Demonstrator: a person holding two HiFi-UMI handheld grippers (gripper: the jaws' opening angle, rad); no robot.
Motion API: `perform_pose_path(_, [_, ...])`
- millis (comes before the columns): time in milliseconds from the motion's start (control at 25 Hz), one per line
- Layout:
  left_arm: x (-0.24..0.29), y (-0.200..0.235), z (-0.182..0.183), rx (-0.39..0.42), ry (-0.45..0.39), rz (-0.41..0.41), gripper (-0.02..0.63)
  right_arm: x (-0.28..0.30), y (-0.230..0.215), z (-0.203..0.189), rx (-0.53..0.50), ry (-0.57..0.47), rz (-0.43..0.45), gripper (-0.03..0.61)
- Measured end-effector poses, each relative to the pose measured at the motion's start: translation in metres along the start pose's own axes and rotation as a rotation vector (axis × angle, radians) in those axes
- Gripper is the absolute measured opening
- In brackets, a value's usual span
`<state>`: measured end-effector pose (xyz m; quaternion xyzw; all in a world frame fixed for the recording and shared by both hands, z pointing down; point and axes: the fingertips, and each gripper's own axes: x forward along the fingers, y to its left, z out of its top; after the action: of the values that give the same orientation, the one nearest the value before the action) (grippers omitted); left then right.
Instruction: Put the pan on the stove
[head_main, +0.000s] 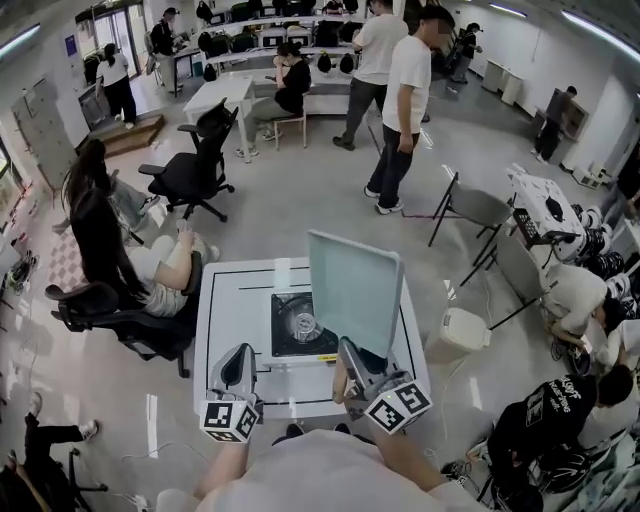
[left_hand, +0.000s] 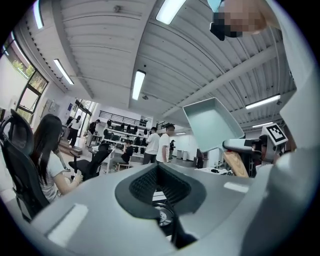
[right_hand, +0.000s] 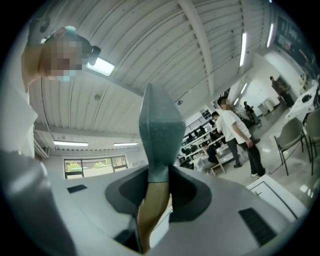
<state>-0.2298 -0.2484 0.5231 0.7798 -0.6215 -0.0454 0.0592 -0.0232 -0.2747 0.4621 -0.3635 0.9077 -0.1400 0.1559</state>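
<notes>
Gripping pan (head_main: 355, 290) handle, right claw (head_main: 351, 352), pan upright above stove (head_main: 285, 342)

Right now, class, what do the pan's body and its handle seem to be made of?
Pan body: probably coated metal; matte pale teal, finely speckled, thin straight rim. Pan handle: apparently wood; smooth tan surface, clamped in the right hand-held gripper.

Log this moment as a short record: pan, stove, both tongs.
pan: square, pale teal, held raised and tilted, not on the stove
handle: wooden, between the right jaws
stove: black, single burner, mid-table, burner bare
table: white
right tongs: shut on the handle
left tongs: shut, empty, near the table's front edge
task state: pan not yet placed
</notes>
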Motion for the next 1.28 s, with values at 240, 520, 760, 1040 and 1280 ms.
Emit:
perform_pose_path(240, [0.008, 0.005, -0.010, -0.022, 0.030, 0.025, 0.009, 0.023, -0.014, -0.042, 0.247, 0.114, 0.132, 0.117])
perform_pose_path(520, [0.008, 0.013, -0.020, -0.027, 0.067, 0.059, 0.009, 0.042, -0.035, -0.110, 0.535, 0.257, 0.156, 0.117])
perform_pose_path(760, [0.010, 0.021, -0.026, -0.036, 0.091, 0.076, 0.009, 0.054, -0.056, -0.169, 0.730, 0.365, 0.141, 0.117])
perform_pose_path(1040, [0.013, 0.028, -0.034, -0.037, 0.111, 0.091, 0.009, 0.064, -0.071, -0.219, 0.920, 0.409, 0.115, 0.117])
perform_pose_path(1280, [0.014, 0.034, -0.039, -0.046, 0.131, 0.102, 0.009, 0.067, -0.082, -0.251, 1.096, 0.460, 0.099, 0.117])
